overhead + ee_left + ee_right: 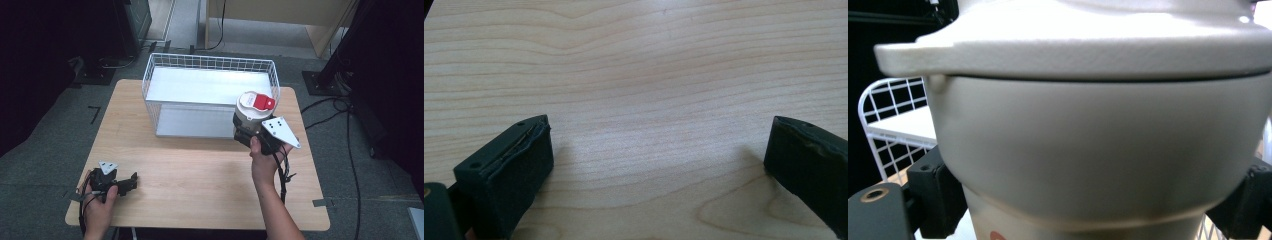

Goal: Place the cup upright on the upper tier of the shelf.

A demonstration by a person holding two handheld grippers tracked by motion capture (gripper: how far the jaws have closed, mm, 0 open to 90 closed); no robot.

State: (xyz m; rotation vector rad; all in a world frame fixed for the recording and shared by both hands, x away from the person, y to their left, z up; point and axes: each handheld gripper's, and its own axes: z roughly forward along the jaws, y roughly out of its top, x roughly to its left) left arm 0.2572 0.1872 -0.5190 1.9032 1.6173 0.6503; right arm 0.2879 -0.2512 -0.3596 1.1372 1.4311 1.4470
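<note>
A round cream-white container [252, 112] with a red flap on its lid is held upright in the air by my right gripper [250, 134], just in front of the right end of a white wire basket [150, 75]. In the right gripper view the container's body [1098, 150] sits between the two black jaws, which press on both its sides. My left gripper [131, 181] rests low at the table's front left corner. Its jaws stand wide apart over bare wood, and its fingers [519, 165] hold nothing.
The wire basket has a white shelf inside and stands at the back middle of the wooden table [190, 185]. Cables [330, 107] and dark stands lie on the floor to the right and left of the table.
</note>
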